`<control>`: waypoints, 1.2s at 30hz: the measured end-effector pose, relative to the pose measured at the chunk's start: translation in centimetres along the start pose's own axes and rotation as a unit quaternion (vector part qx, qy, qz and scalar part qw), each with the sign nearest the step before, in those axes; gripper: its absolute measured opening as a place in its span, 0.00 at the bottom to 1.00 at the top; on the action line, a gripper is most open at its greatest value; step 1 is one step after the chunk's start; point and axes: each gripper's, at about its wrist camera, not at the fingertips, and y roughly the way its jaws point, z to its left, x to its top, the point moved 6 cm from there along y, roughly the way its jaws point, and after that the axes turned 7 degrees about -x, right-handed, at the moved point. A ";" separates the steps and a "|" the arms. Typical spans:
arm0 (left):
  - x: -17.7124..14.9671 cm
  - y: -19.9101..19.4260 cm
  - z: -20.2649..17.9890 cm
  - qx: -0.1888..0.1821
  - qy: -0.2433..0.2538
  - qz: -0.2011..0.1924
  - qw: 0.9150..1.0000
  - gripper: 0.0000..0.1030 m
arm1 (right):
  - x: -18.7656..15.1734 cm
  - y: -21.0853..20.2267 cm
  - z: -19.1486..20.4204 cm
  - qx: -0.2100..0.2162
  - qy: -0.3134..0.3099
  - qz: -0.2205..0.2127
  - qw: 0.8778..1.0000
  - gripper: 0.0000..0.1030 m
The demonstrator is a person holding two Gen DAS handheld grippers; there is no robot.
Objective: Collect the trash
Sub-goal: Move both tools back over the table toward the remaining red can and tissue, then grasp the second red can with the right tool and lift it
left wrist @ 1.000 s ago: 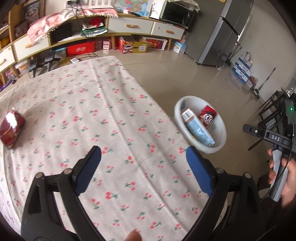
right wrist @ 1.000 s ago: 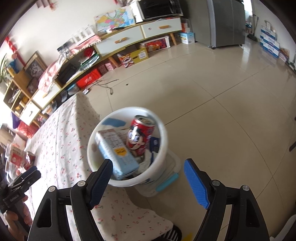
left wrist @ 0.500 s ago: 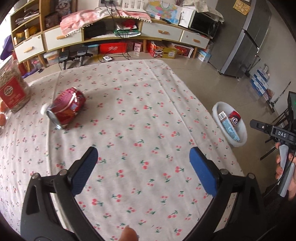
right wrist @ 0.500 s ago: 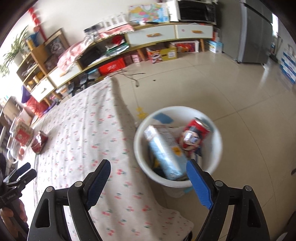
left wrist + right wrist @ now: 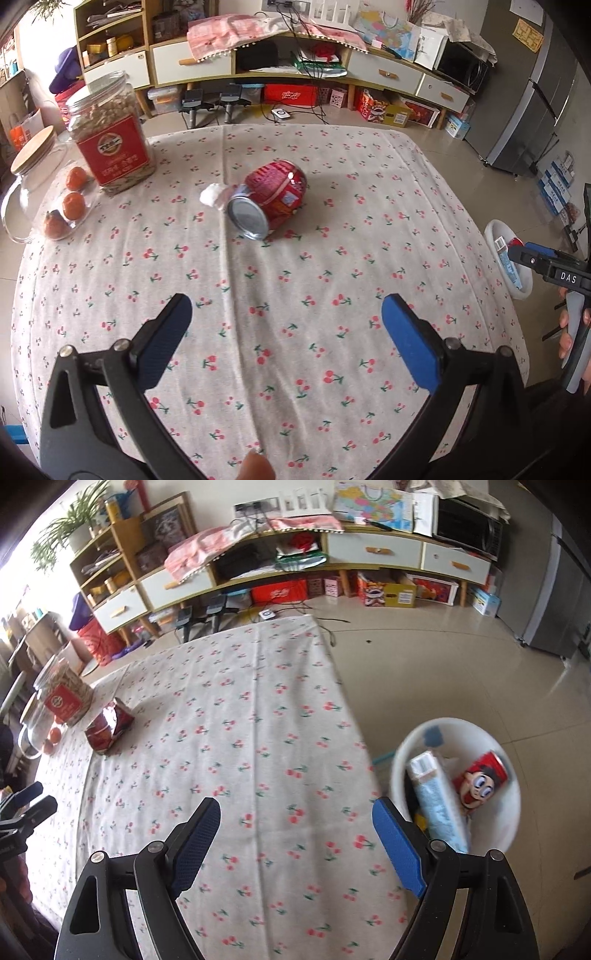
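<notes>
From the left wrist view, my left gripper [image 5: 282,325] is opening toward full width with nothing between its blue pads, and the crushed red drink can [image 5: 271,199] and a white paper wad [image 5: 211,194] lie uncollected mid-table on the cherry-print tablecloth [image 5: 332,206]. From the right wrist view, my right gripper [image 5: 295,834] stands wide and empty above the cloth; the white plastic bin [image 5: 491,738] on the floor already holds a pale blue carton [image 5: 436,797] and a red cartoon-face can [image 5: 480,784], so I judge collection partly done.
</notes>
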 end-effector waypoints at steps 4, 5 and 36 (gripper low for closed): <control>-0.2 -0.1 2.5 0.006 -0.025 -0.002 1.000 0.99 | 0.3 1.1 2.9 0.011 -0.021 0.008 1.000 0.83; -0.2 -0.1 3.1 0.007 -0.032 0.001 0.999 0.99 | 0.4 1.4 3.7 0.015 -0.025 0.011 1.000 0.84; 1.1 -4.9 16.3 0.113 -0.152 -0.006 0.982 0.99 | 6.9 7.6 22.9 0.119 -0.063 0.082 0.988 0.95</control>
